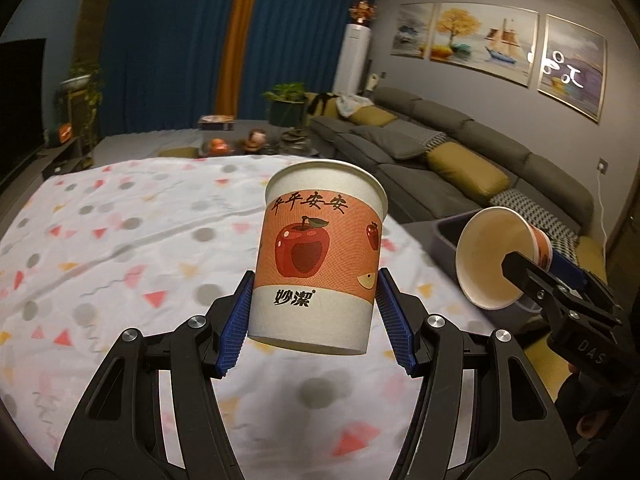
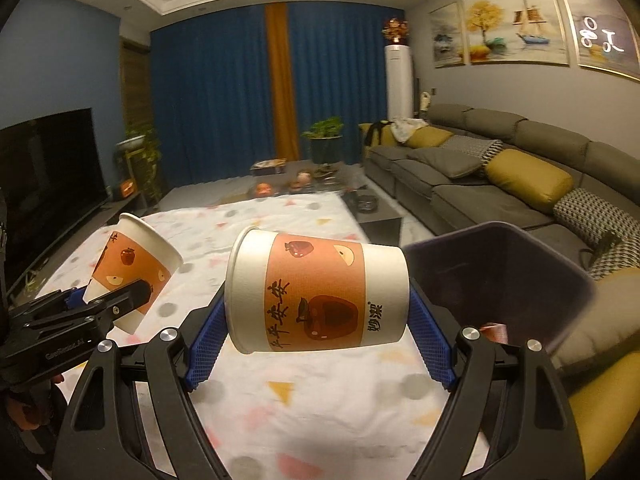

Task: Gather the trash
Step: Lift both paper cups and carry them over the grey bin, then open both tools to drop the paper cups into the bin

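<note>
My left gripper (image 1: 314,308) is shut on an upright paper cup (image 1: 320,256) with an apple print, held above the table. In the right wrist view that cup (image 2: 136,268) shows at the left, tilted. My right gripper (image 2: 318,320) is shut on a second apple-print paper cup (image 2: 316,292), held on its side, gripped end to end, mouth to the left. In the left wrist view this cup (image 1: 496,256) shows at the right with its open mouth facing me. A dark purple bin (image 2: 500,272) stands just right of the right-hand cup; its inside is dim.
The table carries a white cloth (image 1: 120,240) with coloured dots and triangles. A grey sofa (image 2: 500,168) with mustard cushions runs along the right. A low dark table (image 2: 372,208) with small items lies beyond. A television (image 2: 44,184) stands at the left.
</note>
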